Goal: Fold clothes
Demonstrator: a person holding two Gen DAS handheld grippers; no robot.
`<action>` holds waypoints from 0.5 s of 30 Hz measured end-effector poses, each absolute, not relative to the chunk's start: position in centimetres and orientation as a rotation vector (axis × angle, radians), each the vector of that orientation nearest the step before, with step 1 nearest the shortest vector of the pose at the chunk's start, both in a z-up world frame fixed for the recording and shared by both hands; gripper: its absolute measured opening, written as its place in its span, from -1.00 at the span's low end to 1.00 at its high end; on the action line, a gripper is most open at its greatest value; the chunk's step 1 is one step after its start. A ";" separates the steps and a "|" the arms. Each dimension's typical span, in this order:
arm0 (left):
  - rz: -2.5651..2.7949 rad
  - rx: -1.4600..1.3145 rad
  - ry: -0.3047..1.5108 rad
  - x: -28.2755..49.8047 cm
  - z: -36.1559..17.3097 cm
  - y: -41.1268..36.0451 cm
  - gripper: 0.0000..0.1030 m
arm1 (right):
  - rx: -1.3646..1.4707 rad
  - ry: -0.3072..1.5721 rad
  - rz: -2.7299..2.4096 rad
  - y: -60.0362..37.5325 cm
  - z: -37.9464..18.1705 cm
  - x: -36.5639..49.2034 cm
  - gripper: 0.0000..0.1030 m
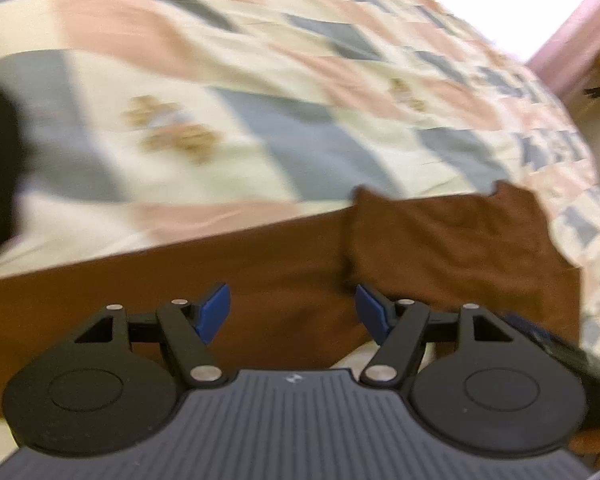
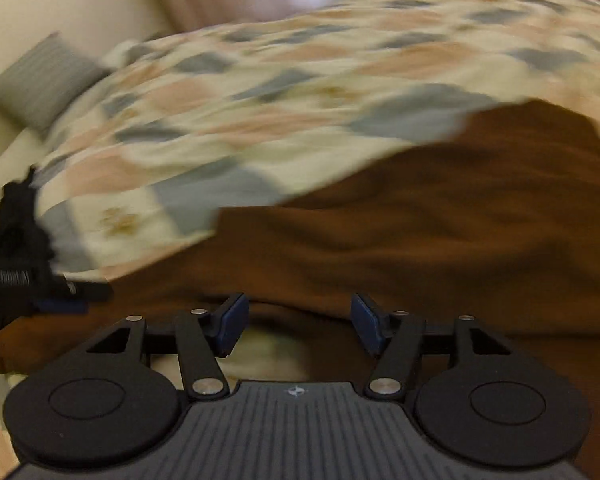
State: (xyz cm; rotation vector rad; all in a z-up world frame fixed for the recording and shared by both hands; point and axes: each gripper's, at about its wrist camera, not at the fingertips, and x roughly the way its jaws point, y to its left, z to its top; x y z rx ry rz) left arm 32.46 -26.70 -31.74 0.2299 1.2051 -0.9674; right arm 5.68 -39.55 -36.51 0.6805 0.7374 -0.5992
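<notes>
- Presently, a step between folds is judged to be in hand: the brown garment [image 1: 284, 264] lies spread on the patchwork quilt [image 1: 228, 92] of the bed, near both tools, and is gripped by neither.
- The left tool [image 1: 292, 312] is held well open above the brown cloth, nothing between its blue pads [image 1: 214, 312].
- The right tool [image 2: 298, 322] is likewise parted over the garment's near edge, with nothing clamped.
- A fresh edge or corner would next have to be chosen, closed upon, and carried across.
- In the left wrist view alone, a flap already laid over [image 1: 452, 248] is shown at right.
- Only in the right wrist view are a grey pillow [image 2: 44, 84] and the other tool's side, at left, seen.
</notes>
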 end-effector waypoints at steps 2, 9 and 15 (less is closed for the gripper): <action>-0.992 0.215 1.229 32.4 -32.9 -28.8 0.29 | 0.692 0.739 -0.704 -42.3 -35.4 1.8 0.15; -0.953 0.210 1.302 31.9 -37.6 -33.6 0.02 | 0.700 0.695 -1.066 -50.4 -33.6 -11.3 0.15; -0.961 0.266 1.214 30.5 -36.8 -33.7 -0.96 | 0.723 0.640 -1.129 -56.0 -34.4 -17.1 0.15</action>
